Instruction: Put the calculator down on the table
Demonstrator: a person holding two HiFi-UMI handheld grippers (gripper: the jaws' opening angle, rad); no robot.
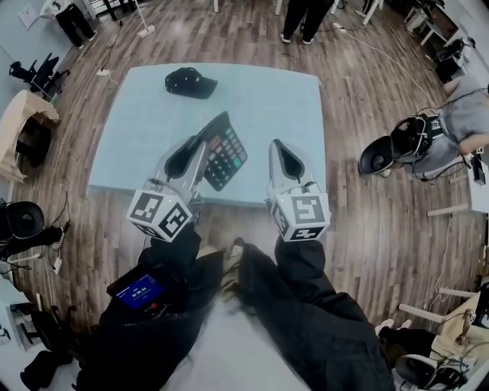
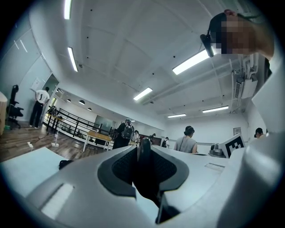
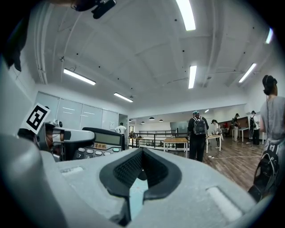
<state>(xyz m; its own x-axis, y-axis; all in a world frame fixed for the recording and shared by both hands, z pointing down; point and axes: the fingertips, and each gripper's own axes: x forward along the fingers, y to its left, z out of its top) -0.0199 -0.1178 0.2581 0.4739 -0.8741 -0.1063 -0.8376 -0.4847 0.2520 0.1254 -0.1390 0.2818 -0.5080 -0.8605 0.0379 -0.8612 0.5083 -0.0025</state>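
Note:
A black calculator (image 1: 225, 155) with a grey screen hangs on edge, tilted, above the near part of the light-blue table (image 1: 145, 122). My left gripper (image 1: 199, 147) is shut on its lower left side. In the left gripper view only the calculator's thin dark edge (image 2: 143, 158) shows between the pads of the left gripper (image 2: 143, 146). My right gripper (image 1: 280, 145) floats just right of the calculator with nothing in it, and its pads meet at the tip. From the right gripper (image 3: 141, 153) view, the calculator (image 3: 95, 143) shows at the left, keys facing me.
A black cap (image 1: 191, 82) lies near the table's far edge. A person (image 1: 306, 17) stands beyond that edge. Chairs, helmets and cables sit on the wooden floor to the right (image 1: 397, 145) and left (image 1: 30, 130). A phone (image 1: 140, 292) glows by my waist.

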